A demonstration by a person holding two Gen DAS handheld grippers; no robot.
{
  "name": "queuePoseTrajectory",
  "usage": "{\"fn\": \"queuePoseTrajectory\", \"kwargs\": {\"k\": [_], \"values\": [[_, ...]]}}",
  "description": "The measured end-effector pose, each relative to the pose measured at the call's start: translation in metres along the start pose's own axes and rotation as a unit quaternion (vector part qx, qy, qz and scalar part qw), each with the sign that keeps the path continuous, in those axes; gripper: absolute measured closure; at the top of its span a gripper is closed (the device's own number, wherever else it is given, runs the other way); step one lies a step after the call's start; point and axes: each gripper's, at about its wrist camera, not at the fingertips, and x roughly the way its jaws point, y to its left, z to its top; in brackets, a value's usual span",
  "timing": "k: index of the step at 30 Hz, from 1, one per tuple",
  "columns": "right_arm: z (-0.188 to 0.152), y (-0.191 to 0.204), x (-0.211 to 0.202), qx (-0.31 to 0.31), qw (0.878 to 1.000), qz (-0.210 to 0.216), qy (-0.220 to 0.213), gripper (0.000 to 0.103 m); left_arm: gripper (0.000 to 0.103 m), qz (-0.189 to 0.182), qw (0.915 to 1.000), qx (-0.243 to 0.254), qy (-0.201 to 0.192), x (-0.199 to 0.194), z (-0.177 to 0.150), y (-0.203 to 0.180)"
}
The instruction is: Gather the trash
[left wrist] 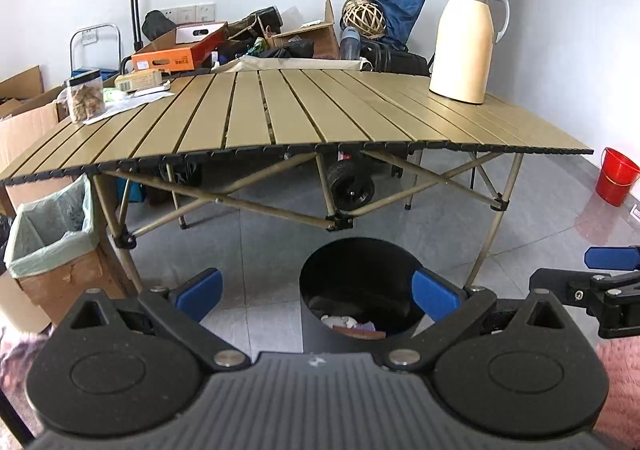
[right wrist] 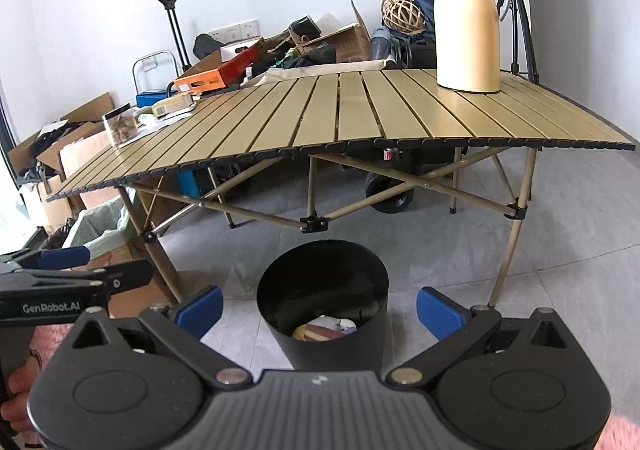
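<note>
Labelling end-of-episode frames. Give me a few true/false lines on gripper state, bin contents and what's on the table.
1. Both the left gripper and the right gripper are open and hold nothing. True.
2. The round black waste bin on the floor is empty. False: crumpled trash lies at its bottom.
3. The cream thermos jug with a grey collar lies on its side. False: it stands upright on the tan slatted folding table.
4. A clear jar with a black lid stands near the table's left end. True.
5. The red bucket sits on the table. False: it is on the floor by the wall.
</note>
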Motion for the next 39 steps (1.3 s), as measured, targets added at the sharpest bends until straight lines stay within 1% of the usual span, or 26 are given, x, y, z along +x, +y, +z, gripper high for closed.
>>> {"fn": "queuePoseTrajectory", "kwargs": {"k": [3, 6, 13, 18, 39], "values": [[-0.008, 0.004, -0.012, 0.004, 1.000, 0.003, 0.007, 0.000, 0.000, -0.001, 0.9999, -0.012, 0.004, -0.011, -0.007, 0.004], [-0.015, 0.010, -0.020, 0.001, 1.000, -0.007, 0.013, 0.000, 0.000, 0.004, 0.9998, -0.019, 0.004, -0.021, -0.013, 0.009], [-0.023, 0.017, -0.026, -0.007, 1.000, -0.006, 0.021, 0.000, 0.000, 0.020, 0.9994, -0.025, 0.012, -0.036, -0.023, 0.015], [-0.025, 0.021, -0.027, -0.015, 1.000, -0.008, 0.025, 0.000, 0.000, 0.025, 0.9991, -0.028, 0.017, -0.039, -0.026, 0.018], [-0.023, 0.027, -0.030, -0.025, 0.999, -0.011, 0.018, 0.000, 0.000, 0.025, 0.9993, -0.024, 0.012, -0.041, -0.024, 0.017]]}}
